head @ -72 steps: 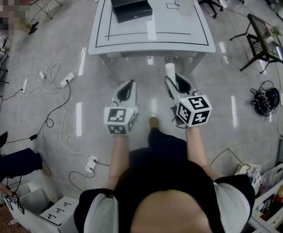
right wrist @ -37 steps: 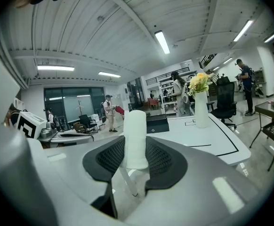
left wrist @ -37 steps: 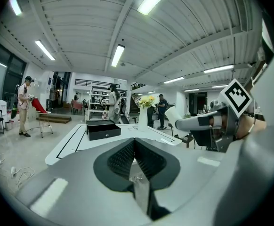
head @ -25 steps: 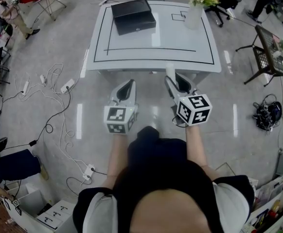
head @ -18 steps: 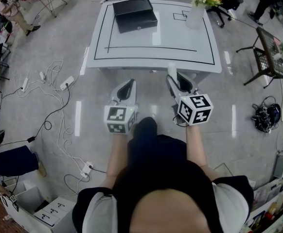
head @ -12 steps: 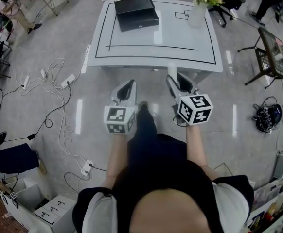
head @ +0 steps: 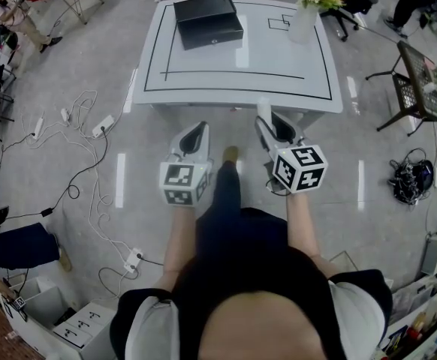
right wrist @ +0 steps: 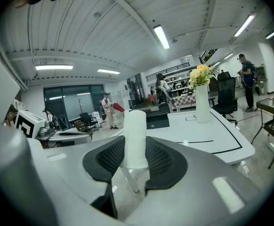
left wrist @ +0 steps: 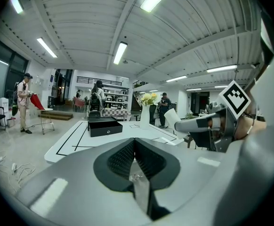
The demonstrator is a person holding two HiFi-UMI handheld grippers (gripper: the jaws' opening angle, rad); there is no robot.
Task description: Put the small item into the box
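Note:
A closed black box (head: 207,19) lies at the far left of the white table (head: 237,70), ahead of me across the floor. My right gripper (head: 265,120) is shut on a small white cylinder (head: 263,109), which stands upright between its pads (right wrist: 158,157). The right gripper view shows the white cylinder (right wrist: 136,138) in front of the black box (right wrist: 157,120). My left gripper (head: 197,130) is held beside it at the same height, shut with nothing between its jaws. In the left gripper view its pads (left wrist: 123,155) meet, and the black box (left wrist: 105,125) sits on the table beyond.
A white vase of yellow flowers (head: 306,10) stands at the table's far right. Cables and power strips (head: 79,122) litter the floor at left. A black side table (head: 420,66) stands at right. My own leg and shoe (head: 230,156) are between the grippers. People stand in the background.
My leg has swung forward between the grippers, a step toward the table. Both grippers hold the same pose, with the white cylinder still in the right one.

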